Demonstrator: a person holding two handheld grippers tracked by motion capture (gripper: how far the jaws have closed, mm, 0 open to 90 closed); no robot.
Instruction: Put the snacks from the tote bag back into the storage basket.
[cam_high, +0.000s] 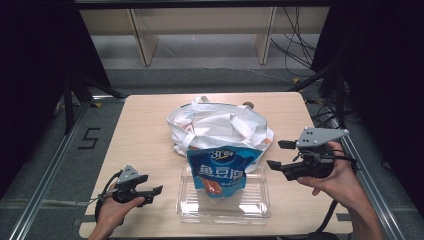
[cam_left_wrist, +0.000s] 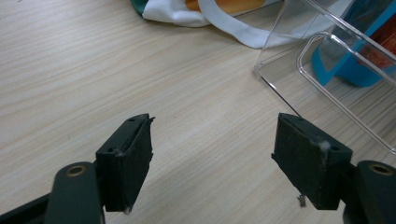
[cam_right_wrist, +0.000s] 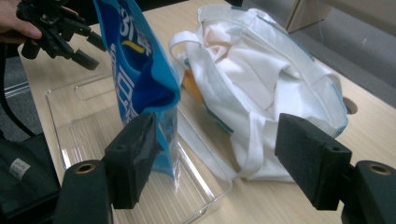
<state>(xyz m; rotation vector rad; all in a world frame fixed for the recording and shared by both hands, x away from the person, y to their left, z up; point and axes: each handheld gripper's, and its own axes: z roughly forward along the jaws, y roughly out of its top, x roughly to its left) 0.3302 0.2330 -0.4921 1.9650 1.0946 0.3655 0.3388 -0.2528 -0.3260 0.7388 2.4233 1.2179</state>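
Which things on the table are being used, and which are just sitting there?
Being used:
- blue snack bag, standing in the tray
- clear plastic tray
- white cloth bag behind it
- left gripper and right gripper, both open

Just sitting there:
- wooden shelf frame beyond the table
- cables on the floor

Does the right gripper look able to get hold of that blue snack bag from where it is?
Probably yes: the right gripper is open beside the blue snack bag, which stands in the clear tray with nothing between.

A blue snack bag (cam_high: 220, 172) with white lettering and an orange-red patch; a clear plastic tray (cam_high: 255, 207); a white cloth bag (cam_high: 215, 125); a pale wood-grain table (cam_high: 145, 135).
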